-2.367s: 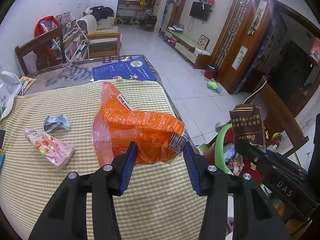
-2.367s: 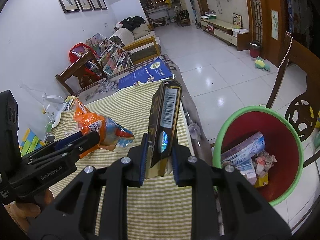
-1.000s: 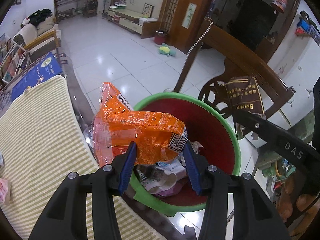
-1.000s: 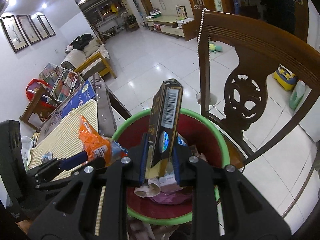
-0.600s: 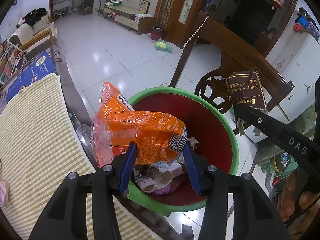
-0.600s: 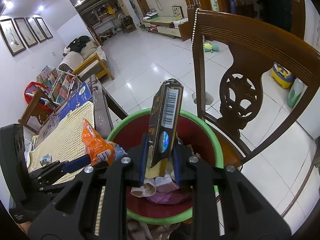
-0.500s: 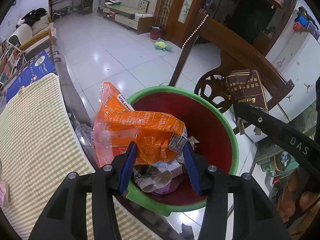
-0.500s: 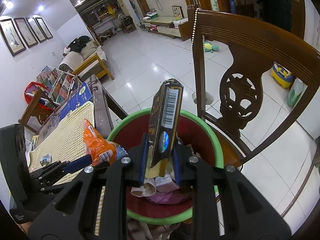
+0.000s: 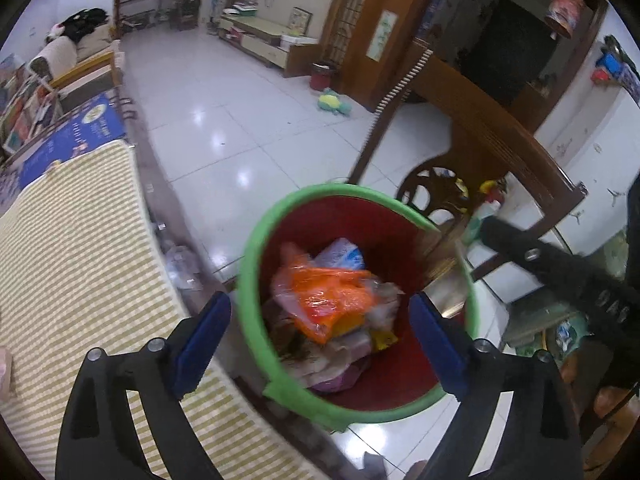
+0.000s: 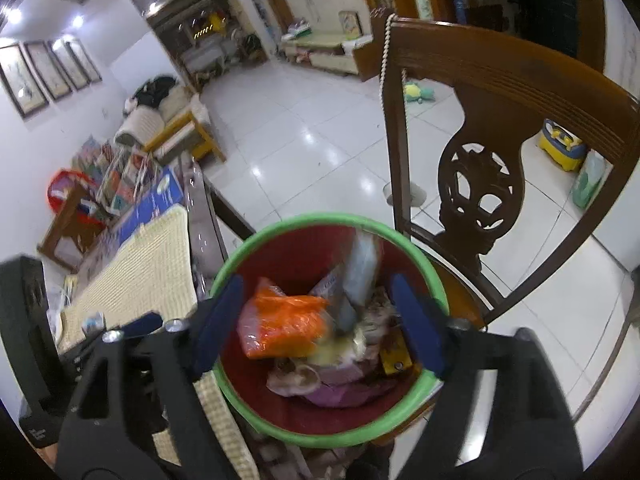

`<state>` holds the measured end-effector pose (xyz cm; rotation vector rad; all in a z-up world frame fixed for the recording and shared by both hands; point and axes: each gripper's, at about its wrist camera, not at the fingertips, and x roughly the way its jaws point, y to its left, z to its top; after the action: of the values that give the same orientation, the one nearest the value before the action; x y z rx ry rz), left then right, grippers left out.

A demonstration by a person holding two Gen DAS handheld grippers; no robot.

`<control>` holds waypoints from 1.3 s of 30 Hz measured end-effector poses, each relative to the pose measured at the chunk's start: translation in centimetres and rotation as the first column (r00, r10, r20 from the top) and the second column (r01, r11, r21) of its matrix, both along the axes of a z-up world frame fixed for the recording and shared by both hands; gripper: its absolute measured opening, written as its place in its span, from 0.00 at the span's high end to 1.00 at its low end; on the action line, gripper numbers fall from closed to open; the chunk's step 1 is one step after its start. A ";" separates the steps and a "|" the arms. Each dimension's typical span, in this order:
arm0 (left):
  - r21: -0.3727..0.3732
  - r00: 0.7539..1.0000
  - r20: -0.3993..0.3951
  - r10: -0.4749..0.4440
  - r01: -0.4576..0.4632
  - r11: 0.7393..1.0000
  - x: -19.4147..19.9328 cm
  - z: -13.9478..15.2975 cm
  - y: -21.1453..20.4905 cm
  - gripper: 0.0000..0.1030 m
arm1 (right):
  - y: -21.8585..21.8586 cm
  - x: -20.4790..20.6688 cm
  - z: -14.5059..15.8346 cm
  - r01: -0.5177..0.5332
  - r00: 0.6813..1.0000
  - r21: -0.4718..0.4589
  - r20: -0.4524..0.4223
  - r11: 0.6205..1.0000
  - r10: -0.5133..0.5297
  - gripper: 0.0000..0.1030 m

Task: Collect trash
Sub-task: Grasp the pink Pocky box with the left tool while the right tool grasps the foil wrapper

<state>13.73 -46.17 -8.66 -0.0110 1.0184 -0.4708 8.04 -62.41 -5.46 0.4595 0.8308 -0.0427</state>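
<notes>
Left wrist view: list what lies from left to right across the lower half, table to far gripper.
Striped tablecloth → left gripper's left blue pad → green bin rim → orange wrapper inside the bin → left gripper's right blue pad → right gripper's black finger.

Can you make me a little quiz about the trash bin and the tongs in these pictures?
1. True or false: the orange wrapper lies inside the green-rimmed bin.
2. What are the left tongs holding? A) the wrapper B) nothing C) a cup
3. Fill in: the blurred box is dropping from the right tongs into the ____.

Key: 1 true. 2 B; both tongs have just been opening and nothing is between their pads. 3 bin.
</notes>
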 end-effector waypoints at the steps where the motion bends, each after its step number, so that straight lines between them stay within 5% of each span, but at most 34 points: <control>1: 0.003 1.000 0.003 0.019 -0.019 1.000 -0.1 0.0 0.7 0.16 | 0.2 0.1 0.0 -0.007 1.000 -0.004 -0.003 1.000 0.007 0.26; 6: -0.011 0.979 0.032 0.201 -0.201 0.980 0.1 0.5 6.8 0.16 | 2.2 0.6 0.6 -0.036 0.999 0.005 0.012 0.999 0.036 0.26; 11: 0.009 0.895 0.060 0.442 -0.444 0.896 -0.6 0.5 15.4 0.16 | 6.6 1.7 0.9 -0.118 0.993 0.009 0.023 0.993 0.118 0.26; 14: 0.020 0.791 0.084 0.606 -0.609 0.793 -1.8 0.1 22.2 0.15 | 9.2 1.9 1.0 -0.160 0.987 0.012 0.025 0.987 0.160 0.26; 17: 0.036 0.623 0.041 0.781 -0.782 0.622 -3.2 -1.6 30.2 0.14 | 12.1 1.9 1.0 -0.203 0.979 0.010 0.022 0.979 0.202 0.26; 21: 0.021 0.486 -0.046 0.873 -0.873 0.488 -4.2 -3.9 37.4 0.14 | 15.5 1.8 1.1 -0.228 0.974 -0.004 0.008 0.974 0.228 0.26; 26: 0.050 0.491 -0.144 0.859 -0.864 0.502 -2.4 -6.9 40.9 0.14 | 19.2 0.7 1.7 -0.241 0.971 -0.041 -0.001 0.970 0.241 0.26; 28: 0.047 0.508 -0.193 0.839 -0.850 0.525 -1.7 -8.2 41.8 0.24 | 20.4 0.1 1.9 -0.242 0.970 -0.048 -0.005 0.969 0.242 0.26; 30: 0.026 0.545 -0.253 0.799 -0.822 0.569 -1.2 -9.3 42.4 0.64 | 21.8 -0.6 2.1 -0.245 0.969 -0.058 -0.011 0.968 0.245 0.26; 33: -0.027 0.595 -0.289 0.750 -0.788 0.615 -1.4 -9.5 43.1 0.69 | 24.0 -1.1 2.0 -0.259 0.966 -0.057 -0.028 0.964 0.258 0.26; 39: 0.000 0.682 -0.213 0.700 -0.716 0.698 -4.8 -8.3 45.2 0.73 | 31.3 -0.5 1.1 -0.363 0.931 -0.048 -0.054 0.931 0.361 0.26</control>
<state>8.91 -0.98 -16.99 -0.5306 1.0983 0.2198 7.51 -31.08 -4.34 0.2460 0.9452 0.2658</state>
